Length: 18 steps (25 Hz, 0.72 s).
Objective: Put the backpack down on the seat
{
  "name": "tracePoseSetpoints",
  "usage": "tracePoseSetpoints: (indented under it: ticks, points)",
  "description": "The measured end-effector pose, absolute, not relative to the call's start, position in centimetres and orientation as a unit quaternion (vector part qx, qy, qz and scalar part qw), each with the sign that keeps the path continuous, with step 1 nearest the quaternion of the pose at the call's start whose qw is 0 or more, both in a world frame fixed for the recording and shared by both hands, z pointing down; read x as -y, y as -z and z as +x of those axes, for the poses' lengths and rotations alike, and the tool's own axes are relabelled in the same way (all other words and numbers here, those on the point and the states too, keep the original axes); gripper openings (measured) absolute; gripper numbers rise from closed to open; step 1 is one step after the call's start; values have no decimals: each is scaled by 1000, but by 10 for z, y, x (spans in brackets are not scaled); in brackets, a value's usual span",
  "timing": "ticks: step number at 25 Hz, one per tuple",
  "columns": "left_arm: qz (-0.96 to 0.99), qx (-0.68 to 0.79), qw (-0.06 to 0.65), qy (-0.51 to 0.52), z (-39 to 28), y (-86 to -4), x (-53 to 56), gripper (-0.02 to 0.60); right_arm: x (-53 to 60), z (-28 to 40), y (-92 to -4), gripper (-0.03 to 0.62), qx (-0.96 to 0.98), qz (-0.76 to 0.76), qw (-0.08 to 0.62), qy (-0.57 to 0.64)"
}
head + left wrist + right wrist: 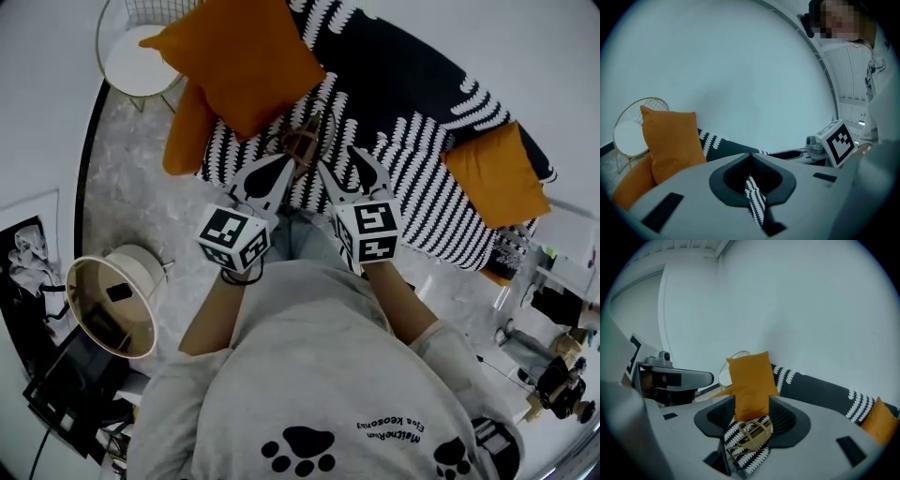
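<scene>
A small tan backpack [305, 141] lies on the black-and-white patterned sofa seat [422, 178], just in front of a large orange pillow [248, 56]. In the head view my left gripper [284, 167] points at the bag's near left side with its jaws together; the left gripper view shows only a thin slit of patterned fabric between them [751, 157]. My right gripper [345, 167] hangs open just right of the bag. In the right gripper view the backpack [752, 437] shows between the spread jaws [752, 401], apart from both pads.
A second orange pillow [497, 173] leans at the sofa's right end, and a third [187, 131] lies at its left end. A white round side table with a gold wire frame [141, 61] stands at the far left. A cream round container [112, 305] sits on the floor at my left.
</scene>
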<state>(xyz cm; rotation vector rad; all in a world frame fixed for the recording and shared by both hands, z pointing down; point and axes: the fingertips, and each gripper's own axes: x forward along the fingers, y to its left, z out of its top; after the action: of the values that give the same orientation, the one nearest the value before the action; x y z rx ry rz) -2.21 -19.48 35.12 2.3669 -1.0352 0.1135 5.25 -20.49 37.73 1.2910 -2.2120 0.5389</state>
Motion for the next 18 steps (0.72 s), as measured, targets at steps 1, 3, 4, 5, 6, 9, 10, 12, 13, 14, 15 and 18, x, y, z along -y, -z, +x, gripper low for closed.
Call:
tracePoseSetpoints:
  ticks: [1, 3, 4, 5, 6, 9, 10, 12, 13, 14, 15, 18]
  points:
    - [883, 382, 269, -42, -21, -345, 193, 20, 202, 53, -370, 238, 819, 476, 256, -191]
    - [887, 379, 262, -40, -20, -334, 188, 20, 196, 56, -354, 238, 824, 477, 251, -177]
    - [889, 377, 258, -40, -19, -328, 186, 20, 192, 57, -347, 238, 826, 477, 249, -170]
    - [890, 376, 255, -39, -17, -322, 184, 20, 190, 59, -339, 238, 828, 477, 246, -163]
    - [892, 375, 251, -37, -15, -317, 182, 20, 188, 61, -331, 238, 830, 477, 243, -157]
    - [895, 373, 243, -33, -12, -302, 175, 20, 183, 64, -308, 210, 835, 480, 229, -141]
    - [895, 373, 241, -30, -11, -297, 173, 20, 181, 64, -301, 199, 837, 481, 224, -134]
    - [895, 374, 241, -24, -11, -289, 168, 20, 177, 62, -288, 179, 842, 480, 212, -125]
    - [895, 374, 241, -21, -11, -285, 166, 20, 176, 60, -282, 167, 845, 479, 207, -121]
    - [895, 375, 240, -18, -10, -281, 164, 20, 174, 59, -277, 153, 847, 477, 201, -118]
    - [896, 375, 237, -16, -10, -277, 163, 20, 172, 58, -272, 144, 850, 476, 196, -114]
    - [897, 379, 229, -8, -11, -265, 158, 20, 165, 53, -257, 116, 858, 469, 182, -104]
